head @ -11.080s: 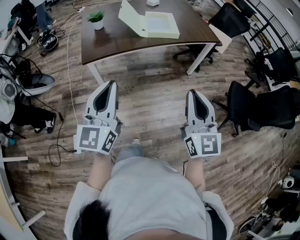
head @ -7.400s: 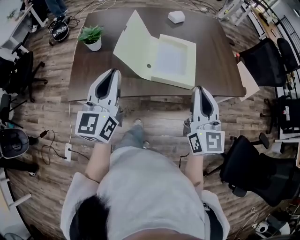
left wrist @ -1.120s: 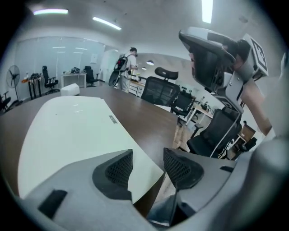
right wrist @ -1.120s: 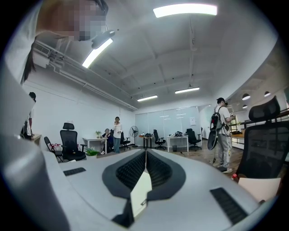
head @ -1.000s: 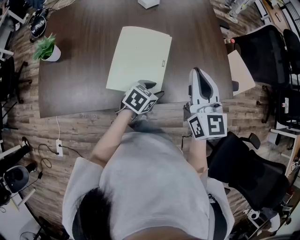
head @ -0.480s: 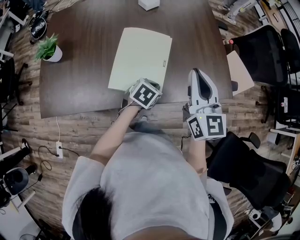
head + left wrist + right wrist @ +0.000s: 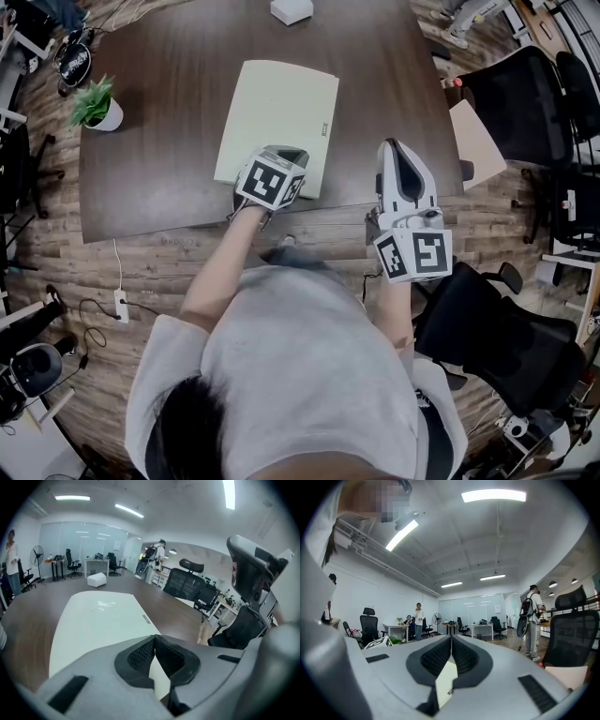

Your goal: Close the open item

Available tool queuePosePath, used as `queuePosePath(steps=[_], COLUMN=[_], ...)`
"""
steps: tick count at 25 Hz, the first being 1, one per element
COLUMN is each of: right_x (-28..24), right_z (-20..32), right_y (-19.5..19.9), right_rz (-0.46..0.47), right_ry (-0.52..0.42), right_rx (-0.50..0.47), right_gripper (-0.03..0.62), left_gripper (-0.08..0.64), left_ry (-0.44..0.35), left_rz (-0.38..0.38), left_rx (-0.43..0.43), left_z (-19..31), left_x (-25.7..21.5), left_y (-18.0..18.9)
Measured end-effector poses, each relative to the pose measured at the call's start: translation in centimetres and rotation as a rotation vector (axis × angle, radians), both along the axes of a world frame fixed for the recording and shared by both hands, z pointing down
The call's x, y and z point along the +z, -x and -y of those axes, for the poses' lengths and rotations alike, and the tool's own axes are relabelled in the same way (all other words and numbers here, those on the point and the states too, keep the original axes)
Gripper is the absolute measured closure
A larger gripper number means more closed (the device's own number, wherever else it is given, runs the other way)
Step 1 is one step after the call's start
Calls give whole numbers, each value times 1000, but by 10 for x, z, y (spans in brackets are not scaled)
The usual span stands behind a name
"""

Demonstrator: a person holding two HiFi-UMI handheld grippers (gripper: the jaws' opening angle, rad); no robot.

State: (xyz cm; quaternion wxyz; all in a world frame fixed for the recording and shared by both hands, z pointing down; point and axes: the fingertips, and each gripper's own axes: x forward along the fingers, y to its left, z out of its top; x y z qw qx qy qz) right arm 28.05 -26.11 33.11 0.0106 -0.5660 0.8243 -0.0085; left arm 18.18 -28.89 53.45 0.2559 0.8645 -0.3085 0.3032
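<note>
- Plainly, the pale yellow-green box file lay flat with its lid down, closed, on the dark wooden table.
- The left gripper was over the near edge of the box file and tilted downward toward the lid.
- Its jaws were pressed together with nothing caught between them. In the left gripper view, the file's pale lid stretched away beyond the joined tips.
- Whether those tips touched the lid could not be told.
- The right gripper was to the right of the box file's near right corner, clear of it, and roughly level.
- Its jaws were also clenched together and empty.
- A potted plant stood well to the left of the box file, on the same table.
- A small white box sat beyond the box file's far edge, apart from it.
- A black office chair stood on the wood-pattern floor, well to the right of the box file and nearer to the person.
</note>
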Motion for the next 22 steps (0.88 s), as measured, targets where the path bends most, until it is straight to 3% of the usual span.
queuePosePath(steps=[7, 22], right_x=[1, -6], right_z=[1, -20], right_y=[0, 45], right_rz=[7, 2], right_ry=[1, -9], right_rx=[2, -30], right_gripper=[578, 578], left_gripper=[552, 552], left_ry=[-138, -431], left_rz=[-155, -228], left_rx=[-67, -207], left_z=[6, -11], left_x=[-40, -120], left_y=[15, 96])
